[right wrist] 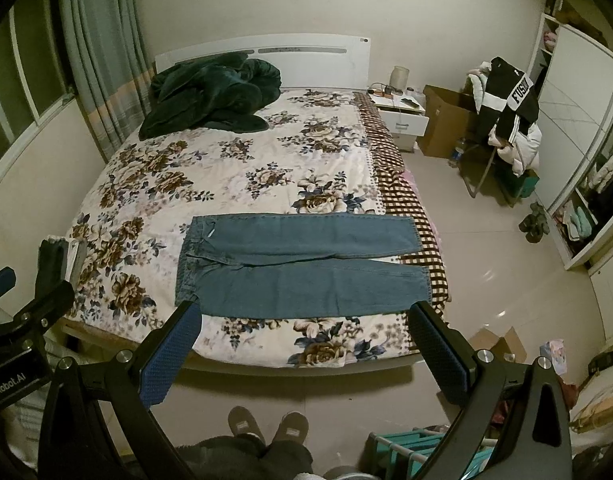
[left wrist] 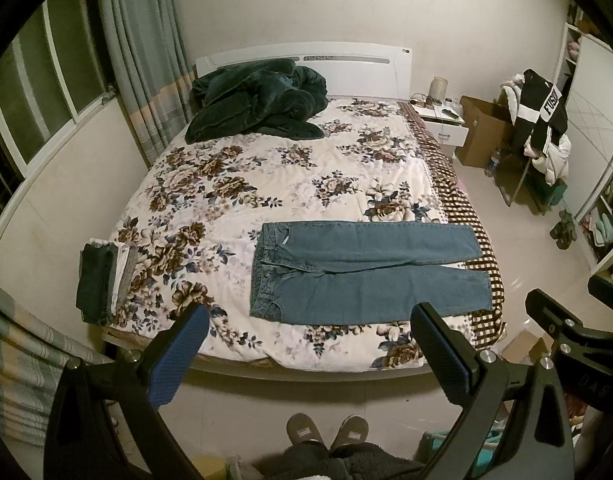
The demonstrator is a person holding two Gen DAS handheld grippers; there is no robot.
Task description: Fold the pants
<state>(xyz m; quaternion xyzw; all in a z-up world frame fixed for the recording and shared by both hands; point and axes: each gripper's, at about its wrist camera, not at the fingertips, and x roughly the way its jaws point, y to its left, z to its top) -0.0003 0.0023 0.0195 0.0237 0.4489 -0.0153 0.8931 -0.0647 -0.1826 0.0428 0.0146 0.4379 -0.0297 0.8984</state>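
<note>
Blue jeans [left wrist: 366, 272] lie flat and spread on the floral bedspread [left wrist: 266, 184] near the bed's foot, waistband to the left, both legs pointing right toward the checked edge. They also show in the right wrist view [right wrist: 302, 268]. My left gripper [left wrist: 310, 320] is open and empty, held above the floor in front of the bed, short of the jeans. My right gripper [right wrist: 306, 316] is open and empty, likewise in front of the bed's foot edge. The right gripper's body shows at the right of the left wrist view [left wrist: 566, 328].
A stack of folded clothes [left wrist: 104, 280] sits at the bed's left foot corner. A dark green blanket [left wrist: 258, 104] is heaped by the headboard. A nightstand [left wrist: 442, 120], a cardboard box [left wrist: 482, 132] and a clothes-laden chair [left wrist: 538, 132] stand right of the bed. My slippered feet [left wrist: 326, 432] are below.
</note>
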